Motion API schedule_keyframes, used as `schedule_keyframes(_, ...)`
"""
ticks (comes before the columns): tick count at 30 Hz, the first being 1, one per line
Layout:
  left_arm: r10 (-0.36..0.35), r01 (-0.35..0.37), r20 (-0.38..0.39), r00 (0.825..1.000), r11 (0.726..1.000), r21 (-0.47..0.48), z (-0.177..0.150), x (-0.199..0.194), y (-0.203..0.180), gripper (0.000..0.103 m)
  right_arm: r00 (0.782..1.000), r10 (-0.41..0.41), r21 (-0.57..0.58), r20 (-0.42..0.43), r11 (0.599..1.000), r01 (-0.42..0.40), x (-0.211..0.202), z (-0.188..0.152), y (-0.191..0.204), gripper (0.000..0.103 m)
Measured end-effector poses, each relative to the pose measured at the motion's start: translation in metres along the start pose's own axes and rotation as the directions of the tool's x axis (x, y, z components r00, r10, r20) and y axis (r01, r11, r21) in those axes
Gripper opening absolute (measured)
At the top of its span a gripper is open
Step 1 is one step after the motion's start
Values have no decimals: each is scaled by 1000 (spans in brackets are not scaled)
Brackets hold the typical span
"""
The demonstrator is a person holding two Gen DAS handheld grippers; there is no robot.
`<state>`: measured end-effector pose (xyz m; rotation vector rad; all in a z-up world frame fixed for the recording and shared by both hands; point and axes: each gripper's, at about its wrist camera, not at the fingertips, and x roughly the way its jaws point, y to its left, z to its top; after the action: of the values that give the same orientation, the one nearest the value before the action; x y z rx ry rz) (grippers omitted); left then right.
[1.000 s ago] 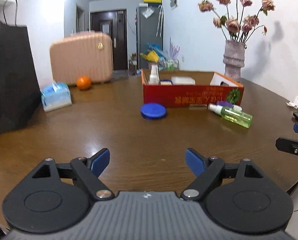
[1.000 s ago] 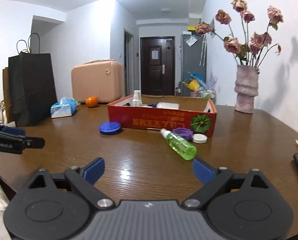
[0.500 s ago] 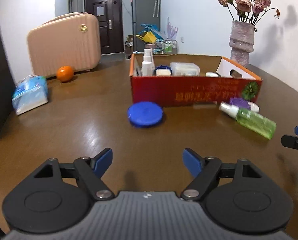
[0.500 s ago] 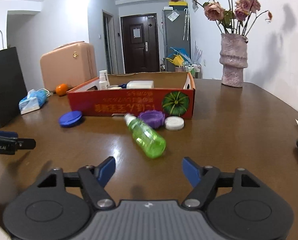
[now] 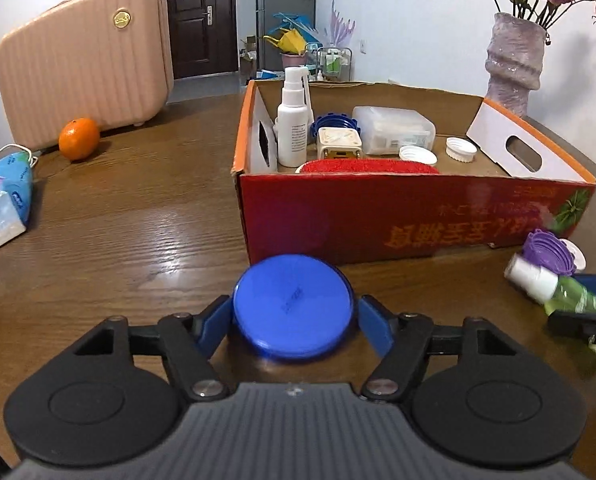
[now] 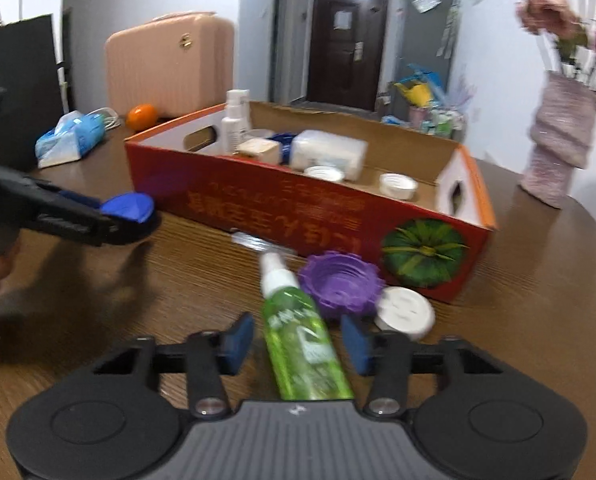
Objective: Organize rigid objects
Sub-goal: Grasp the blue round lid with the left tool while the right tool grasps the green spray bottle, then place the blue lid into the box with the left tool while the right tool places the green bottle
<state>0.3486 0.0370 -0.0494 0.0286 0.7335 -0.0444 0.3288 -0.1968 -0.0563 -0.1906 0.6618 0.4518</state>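
Left claw [image 5: 294, 316]: jaws have just been closing around the blue round lid [image 5: 293, 306], which lies flat on the wooden worktop [image 5: 138, 240] just in front of the red cardboard box [image 5: 397, 216]. Left pad at the lid's edge; a thin gap shows at the right pad, so no grip yet.

Right claw [image 6: 296, 342]: jaws have just been closing either side of the green spray bottle [image 6: 301, 332], lying on its side, nozzle toward the box. Gaps visible on both sides; not gripped.

Purple cap [image 6: 339, 284] and white cap [image 6: 403, 312] lie just right of the bottle, against the box front. Box holds a white spray bottle [image 5: 294, 120], caps and a clear case.
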Motion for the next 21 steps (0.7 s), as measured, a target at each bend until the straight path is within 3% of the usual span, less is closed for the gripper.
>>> schedule_keyframes(7, 19, -19, 19, 1000, 1000, 16, -1, 2, -1, 67, 995, 90, -56, -46, 994, -92, 24, 17, 16, 30)
schedule_keyframes(10, 48, -50, 63, 997, 998, 37, -4, -12, -5, 67, 996, 68, -66, -59, 995, -72, 22, 18, 19, 29)
schedule_keyframes(12, 34, -36, 82, 996, 999, 26, -8, -25, -5, 67, 996, 67, -62, -66, 995, -71, 13, 12, 20, 33)
schedule_keyframes(17, -2, 3, 92, 996, 1000, -6, -27, -56, -13, 67, 997, 33, -48, -70, 998, -37, -7, -1, 22, 31)
schedule_keyframes(21, -33, 32, 102, 994, 999, 11, -41, -82, -25, 67, 999, 40, -26, 13, 999, -39, -33, -7, 29, 30)
